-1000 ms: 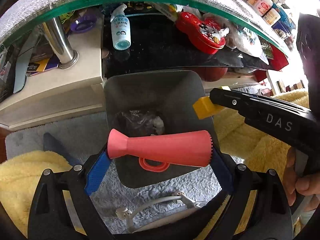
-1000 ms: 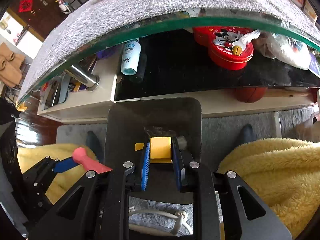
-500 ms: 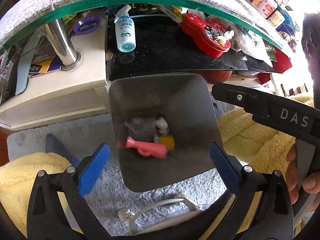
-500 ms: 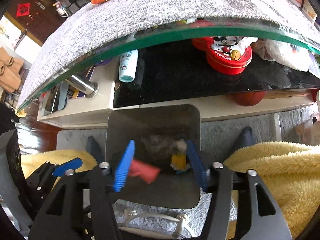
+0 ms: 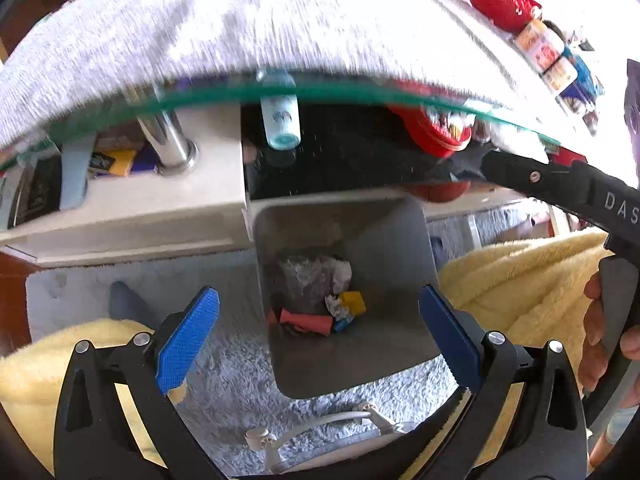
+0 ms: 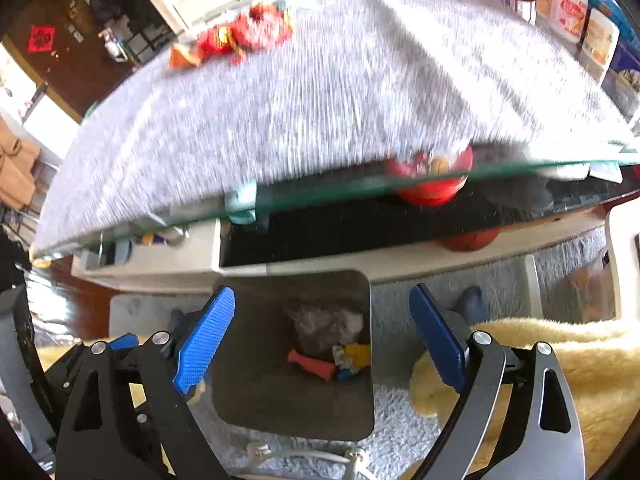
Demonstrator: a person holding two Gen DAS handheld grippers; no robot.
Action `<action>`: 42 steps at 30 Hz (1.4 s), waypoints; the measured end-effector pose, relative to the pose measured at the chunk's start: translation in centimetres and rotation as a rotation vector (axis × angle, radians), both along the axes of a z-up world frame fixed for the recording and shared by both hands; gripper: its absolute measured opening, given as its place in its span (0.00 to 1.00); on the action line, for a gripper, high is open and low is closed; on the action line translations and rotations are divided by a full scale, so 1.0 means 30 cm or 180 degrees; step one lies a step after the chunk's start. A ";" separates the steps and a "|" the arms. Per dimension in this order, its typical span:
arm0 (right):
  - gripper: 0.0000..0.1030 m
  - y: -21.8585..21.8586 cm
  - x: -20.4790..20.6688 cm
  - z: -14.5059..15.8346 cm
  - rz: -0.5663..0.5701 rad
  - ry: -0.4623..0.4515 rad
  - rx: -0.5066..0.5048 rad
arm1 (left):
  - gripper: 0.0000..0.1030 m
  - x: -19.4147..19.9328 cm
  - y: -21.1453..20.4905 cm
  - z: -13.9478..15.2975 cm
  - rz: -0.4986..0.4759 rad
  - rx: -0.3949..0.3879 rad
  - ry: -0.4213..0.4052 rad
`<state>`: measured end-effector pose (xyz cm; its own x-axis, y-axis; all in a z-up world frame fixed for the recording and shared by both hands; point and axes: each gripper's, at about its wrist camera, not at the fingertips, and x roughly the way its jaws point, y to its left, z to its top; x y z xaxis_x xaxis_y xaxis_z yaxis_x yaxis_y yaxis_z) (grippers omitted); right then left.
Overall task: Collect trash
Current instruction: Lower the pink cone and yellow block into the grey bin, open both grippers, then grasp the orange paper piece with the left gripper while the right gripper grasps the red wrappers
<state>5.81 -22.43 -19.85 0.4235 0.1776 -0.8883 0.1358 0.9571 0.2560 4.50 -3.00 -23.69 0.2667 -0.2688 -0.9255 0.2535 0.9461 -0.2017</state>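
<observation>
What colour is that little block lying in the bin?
Yellow: the block shows best in the left wrist view, inside the bin.

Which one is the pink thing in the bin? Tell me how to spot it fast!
Find the grey bin on the fluffy rug, just in front of the glass table. Look down at its bottom, where a crumpled clear bag lies. The pink thing lies flat in front of that bag, left of a small yellow block: it is the only long pink piece there.
</observation>
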 end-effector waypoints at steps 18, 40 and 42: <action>0.88 -0.018 0.317 0.215 0.0070 -0.0522 -0.0065 | 0.92 0.342 0.072 0.294 0.0298 -0.0031 -0.0574; 0.48 -0.002 0.666 0.147 0.0280 -0.0531 0.0045 | 0.53 0.827 -0.030 0.286 0.0239 -0.0120 -0.0742; 0.46 -0.003 0.680 0.136 0.0287 -0.0511 0.0057 | 0.48 0.855 -0.040 0.267 0.0220 -0.0141 -0.0692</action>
